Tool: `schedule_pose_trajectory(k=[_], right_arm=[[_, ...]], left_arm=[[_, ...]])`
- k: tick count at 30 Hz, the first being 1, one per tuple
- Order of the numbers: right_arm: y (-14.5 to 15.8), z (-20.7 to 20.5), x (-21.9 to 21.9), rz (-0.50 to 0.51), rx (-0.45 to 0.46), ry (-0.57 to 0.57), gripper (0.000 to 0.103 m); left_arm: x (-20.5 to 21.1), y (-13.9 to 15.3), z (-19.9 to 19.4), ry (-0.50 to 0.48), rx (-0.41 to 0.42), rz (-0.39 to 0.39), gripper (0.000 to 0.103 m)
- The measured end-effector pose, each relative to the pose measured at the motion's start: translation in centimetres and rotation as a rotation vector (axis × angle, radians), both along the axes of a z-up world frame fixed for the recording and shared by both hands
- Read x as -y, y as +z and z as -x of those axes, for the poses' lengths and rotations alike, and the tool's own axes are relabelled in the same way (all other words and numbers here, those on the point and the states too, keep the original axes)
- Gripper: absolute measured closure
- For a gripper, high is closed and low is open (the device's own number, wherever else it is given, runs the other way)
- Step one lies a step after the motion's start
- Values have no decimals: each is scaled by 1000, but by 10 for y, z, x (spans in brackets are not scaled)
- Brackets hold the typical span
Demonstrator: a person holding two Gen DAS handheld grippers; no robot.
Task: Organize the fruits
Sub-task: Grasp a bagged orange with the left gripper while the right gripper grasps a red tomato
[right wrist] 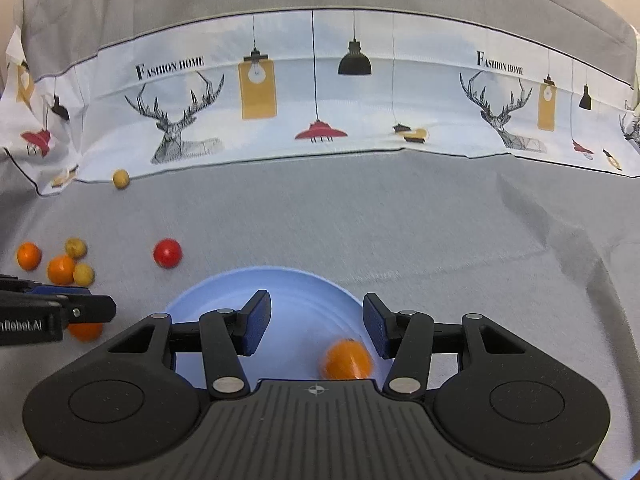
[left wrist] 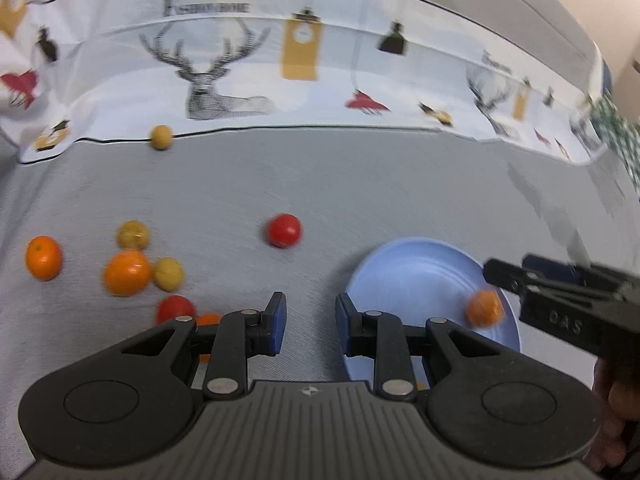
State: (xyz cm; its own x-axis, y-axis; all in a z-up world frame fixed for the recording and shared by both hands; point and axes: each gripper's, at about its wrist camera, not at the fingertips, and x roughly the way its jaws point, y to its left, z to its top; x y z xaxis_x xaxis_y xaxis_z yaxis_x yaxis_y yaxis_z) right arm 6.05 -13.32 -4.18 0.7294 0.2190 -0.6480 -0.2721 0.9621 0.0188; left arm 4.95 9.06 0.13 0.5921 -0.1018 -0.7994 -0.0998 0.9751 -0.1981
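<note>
A light blue plate (right wrist: 304, 292) lies on the grey cloth; it also shows in the left wrist view (left wrist: 408, 276). A blurred orange (right wrist: 347, 360) is on the plate below my right gripper (right wrist: 316, 324), which is open and empty above it. The same orange (left wrist: 483, 307) shows in the left wrist view. My left gripper (left wrist: 310, 324) is open and empty, just left of the plate. Loose fruits lie at the left: oranges (left wrist: 127, 273), (left wrist: 43, 258), yellow fruits (left wrist: 133, 235), (left wrist: 169, 274), red tomatoes (left wrist: 284, 231), (left wrist: 175, 310).
A yellow fruit (left wrist: 161, 137) sits far back by the edge of a printed white cloth (right wrist: 320, 92) with deer and lamps. The right gripper body (left wrist: 560, 304) shows at the right of the left wrist view. Grey cloth (right wrist: 480, 240) covers the surface.
</note>
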Motion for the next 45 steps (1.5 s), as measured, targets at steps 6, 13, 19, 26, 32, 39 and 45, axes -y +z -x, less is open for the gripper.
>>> schedule_pose_trajectory(k=[6, 13, 19, 26, 32, 39, 45], right_arm=[[5, -1, -14, -60, 34, 3, 50], [8, -7, -38, -169, 32, 24, 50], [5, -15, -66, -237, -9, 54, 50], [-6, -29, -99, -281, -78, 63, 47], [-20, -45, -121, -252, -106, 33, 45], [-36, -66, -142, -217, -140, 12, 45], [-53, -80, -150, -160, -165, -29, 45]], left_arm=[[-52, 6, -3, 176, -8, 65, 74], [-123, -5, 4, 441, -79, 220, 60], [-156, -21, 10, 579, -138, 339, 36], [-164, -28, 1, 590, -155, 349, 32], [-165, -36, -11, 582, -167, 333, 32], [-156, -40, -23, 552, -182, 310, 32], [-151, -46, -30, 543, -193, 278, 38]])
